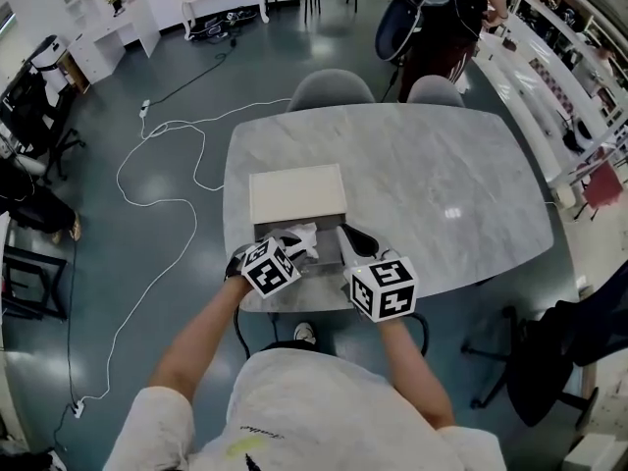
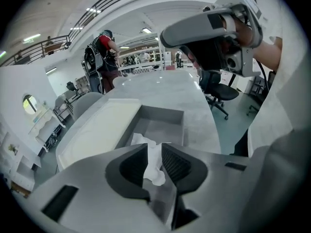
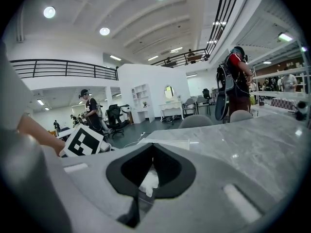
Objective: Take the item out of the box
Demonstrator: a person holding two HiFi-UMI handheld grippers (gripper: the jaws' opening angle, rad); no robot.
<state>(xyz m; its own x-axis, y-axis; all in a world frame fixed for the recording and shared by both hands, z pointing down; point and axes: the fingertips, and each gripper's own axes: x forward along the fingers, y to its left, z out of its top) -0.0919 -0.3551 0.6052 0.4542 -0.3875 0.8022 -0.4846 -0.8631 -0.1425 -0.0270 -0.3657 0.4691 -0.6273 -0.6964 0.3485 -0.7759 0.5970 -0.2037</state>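
Clamping white paper (image 2: 155,171) over open box (image 2: 160,113): left hand-held gripper (image 2: 154,148), right hand-held gripper (image 3: 153,147); lid (image 1: 297,194) lies alongside

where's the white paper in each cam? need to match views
Head view: paper low centre, at the box's near end, between the two grippers.
Left gripper view: paper low centre, pinched in the left gripper's jaws, box behind it.
Right gripper view: paper low centre, a scrap in the right gripper's jaws.
Shared landmark: the marble table, in all three.
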